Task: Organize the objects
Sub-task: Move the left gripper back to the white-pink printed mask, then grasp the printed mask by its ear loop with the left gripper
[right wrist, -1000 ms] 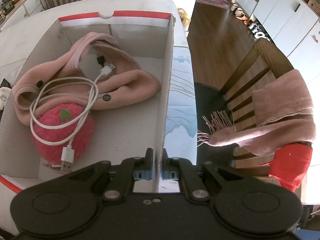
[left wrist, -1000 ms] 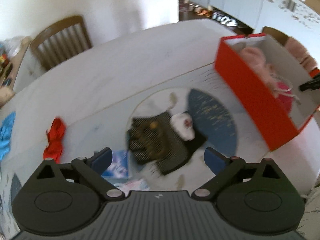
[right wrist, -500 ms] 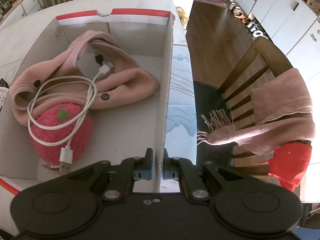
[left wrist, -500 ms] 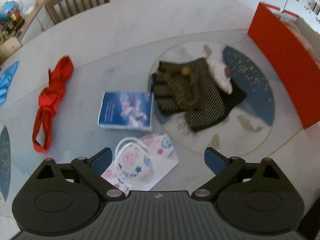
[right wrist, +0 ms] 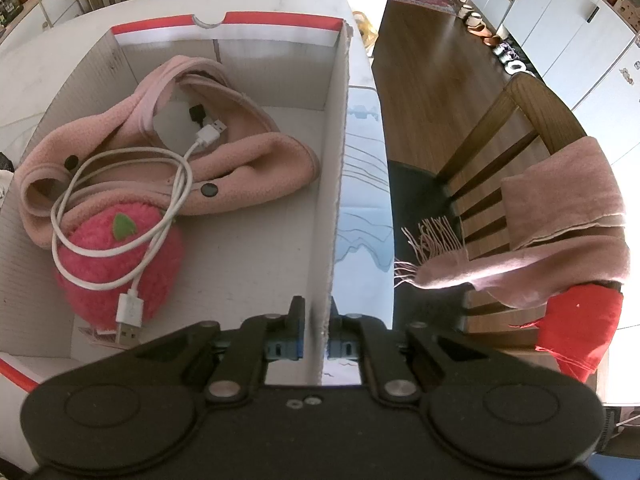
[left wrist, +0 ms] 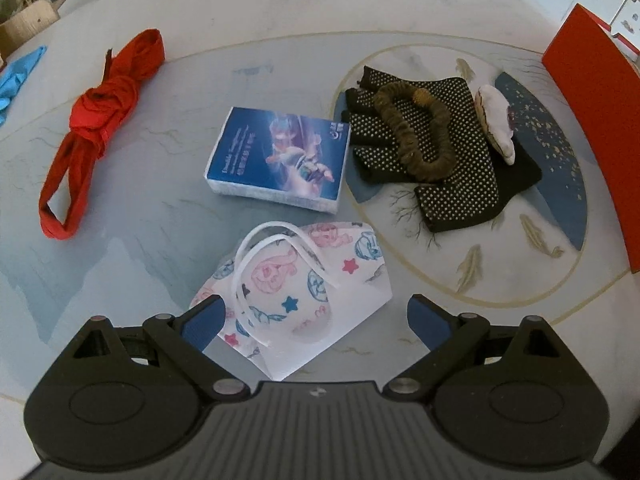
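My left gripper (left wrist: 314,320) is open just above a patterned face mask (left wrist: 296,292) that lies between its fingers. Beyond it lie a blue tissue pack (left wrist: 278,158), black dotted gloves (left wrist: 452,160) with an olive scrunchie (left wrist: 416,132) on top, a white pouch (left wrist: 496,120) and a red strap (left wrist: 100,120). My right gripper (right wrist: 316,334) is shut on the right wall of the red box (right wrist: 334,184). Inside the box are a pink fleece band (right wrist: 240,168), a white USB cable (right wrist: 120,208) and a pink plush strawberry (right wrist: 120,264).
The red box's outer side (left wrist: 592,112) stands at the right of the left wrist view. A blue cloth (left wrist: 16,80) lies at the table's far left. A wooden chair (right wrist: 500,152) draped with a pink scarf (right wrist: 560,220) stands right of the box.
My left gripper has swung down and toward the near table edge, so the face mask now lies between its fingers. The right gripper has held still on the box wall.
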The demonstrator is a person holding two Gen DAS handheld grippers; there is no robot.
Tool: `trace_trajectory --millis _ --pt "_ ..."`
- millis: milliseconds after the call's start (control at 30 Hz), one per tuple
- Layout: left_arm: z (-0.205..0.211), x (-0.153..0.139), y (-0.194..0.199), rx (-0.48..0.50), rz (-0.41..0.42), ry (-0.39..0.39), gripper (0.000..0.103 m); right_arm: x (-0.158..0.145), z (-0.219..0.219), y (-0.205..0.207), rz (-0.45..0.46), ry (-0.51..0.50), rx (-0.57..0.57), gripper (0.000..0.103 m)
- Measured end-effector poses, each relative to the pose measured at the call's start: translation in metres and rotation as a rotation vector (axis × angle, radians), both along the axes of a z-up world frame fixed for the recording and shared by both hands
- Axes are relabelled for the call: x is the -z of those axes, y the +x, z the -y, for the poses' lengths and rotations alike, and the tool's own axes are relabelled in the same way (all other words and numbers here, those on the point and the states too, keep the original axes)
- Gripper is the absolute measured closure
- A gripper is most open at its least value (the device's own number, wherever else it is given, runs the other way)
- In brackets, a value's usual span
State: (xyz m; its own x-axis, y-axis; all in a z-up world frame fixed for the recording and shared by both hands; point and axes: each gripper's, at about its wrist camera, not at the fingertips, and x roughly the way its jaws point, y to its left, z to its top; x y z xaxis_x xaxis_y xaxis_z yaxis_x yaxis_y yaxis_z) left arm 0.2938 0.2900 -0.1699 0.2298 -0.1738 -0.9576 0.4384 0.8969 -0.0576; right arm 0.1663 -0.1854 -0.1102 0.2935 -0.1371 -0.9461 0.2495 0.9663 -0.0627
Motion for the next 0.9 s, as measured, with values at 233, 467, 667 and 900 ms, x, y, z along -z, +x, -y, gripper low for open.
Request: trace_trajectory --millis 233,467,667,900 --pt "0.003 -0.003 0.000 -0.001 0.027 0.017 0.015 0.000 0.000 0.000 0.000 0.000 0.000 0.095" --pt "0.014 -0.012 0.001 0.024 0.055 0.025 0.058 0.000 0.000 0.000 0.000 -0.001 0.000 0.095" --pt "0.020 -0.019 0.000 0.030 0.068 0.054 0.088 0.000 -0.001 -0.001 0.000 -0.002 -0.002 0.095" --pt "0.036 -0.044 -0.010 0.080 0.071 0.021 0.089 0.001 -0.001 -0.002 -0.003 -0.003 -0.004 0.096"
